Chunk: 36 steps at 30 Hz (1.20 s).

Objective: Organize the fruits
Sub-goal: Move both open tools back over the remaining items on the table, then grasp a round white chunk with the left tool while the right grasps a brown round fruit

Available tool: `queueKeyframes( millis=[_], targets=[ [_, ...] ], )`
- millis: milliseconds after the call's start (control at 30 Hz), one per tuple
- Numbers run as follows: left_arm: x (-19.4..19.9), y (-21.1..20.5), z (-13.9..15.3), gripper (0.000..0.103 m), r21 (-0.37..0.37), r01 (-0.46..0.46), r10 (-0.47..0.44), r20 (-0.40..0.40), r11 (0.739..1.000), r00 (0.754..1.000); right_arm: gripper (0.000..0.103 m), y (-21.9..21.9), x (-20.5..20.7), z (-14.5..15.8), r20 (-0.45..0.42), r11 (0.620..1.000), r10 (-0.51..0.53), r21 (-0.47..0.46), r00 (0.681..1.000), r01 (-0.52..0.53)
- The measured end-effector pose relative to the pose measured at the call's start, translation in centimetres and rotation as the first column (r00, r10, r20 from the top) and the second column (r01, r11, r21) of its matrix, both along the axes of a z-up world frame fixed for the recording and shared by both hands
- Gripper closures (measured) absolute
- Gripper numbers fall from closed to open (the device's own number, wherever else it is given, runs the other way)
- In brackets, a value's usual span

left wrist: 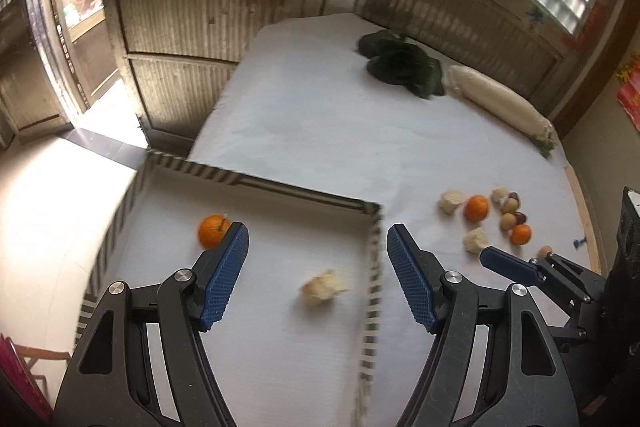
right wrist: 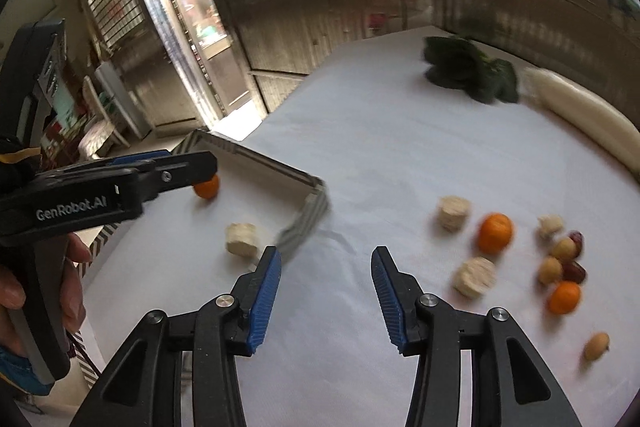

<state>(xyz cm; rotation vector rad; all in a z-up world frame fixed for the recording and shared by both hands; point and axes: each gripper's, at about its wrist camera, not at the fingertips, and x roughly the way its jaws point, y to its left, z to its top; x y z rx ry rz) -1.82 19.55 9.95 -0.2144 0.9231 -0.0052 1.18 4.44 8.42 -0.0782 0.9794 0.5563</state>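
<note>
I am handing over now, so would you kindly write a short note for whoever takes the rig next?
Left gripper: open, empty, over the tray.
Right gripper: open, empty, over the table.
Done: one orange and one pale chunk lie in the tray.
Left: two oranges, three pale chunks and small brown and red fruits on the cloth right of the tray.

The only text that reads clearly is "GenRobot.AI", printed in pale grey letters along the side of the black plastic left gripper (right wrist: 200, 163), at the left of the right wrist view. On the far right wall in the left wrist view hangs a red paper poster (left wrist: 630, 99) with yellow marks that may be characters, too blurred to read. The colourful shopfront display (right wrist: 204, 23) beyond the far doorway shows bright patches, none legible.
</note>
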Motion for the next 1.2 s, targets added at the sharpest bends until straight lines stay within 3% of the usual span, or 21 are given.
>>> queueKeyframes(
  millis=[500,833,1200],
  targets=[
    [1.5,-9.0,-0.5,0.031,-0.004,0.121,-0.121,-0.032,0.993,0.992,0.058,-12.4,-0.8,-0.6,-0.020,0.982,-0.184,-0.037,0.983,0.183],
    [2.9,-14.7,-2.5,0.031,0.027,0.209,-0.206,-0.081,0.977,0.975,0.058,-18.2,-1.1,-1.2,-0.026,0.961,-0.274,-0.059,0.961,0.272],
    [5.0,-18.0,-5.5,0.031,0.067,0.266,-0.254,-0.143,0.962,0.957,0.057,-22.7,0.3,-3.0,-0.061,0.931,-0.360,-0.086,0.931,0.354]
  ],
)
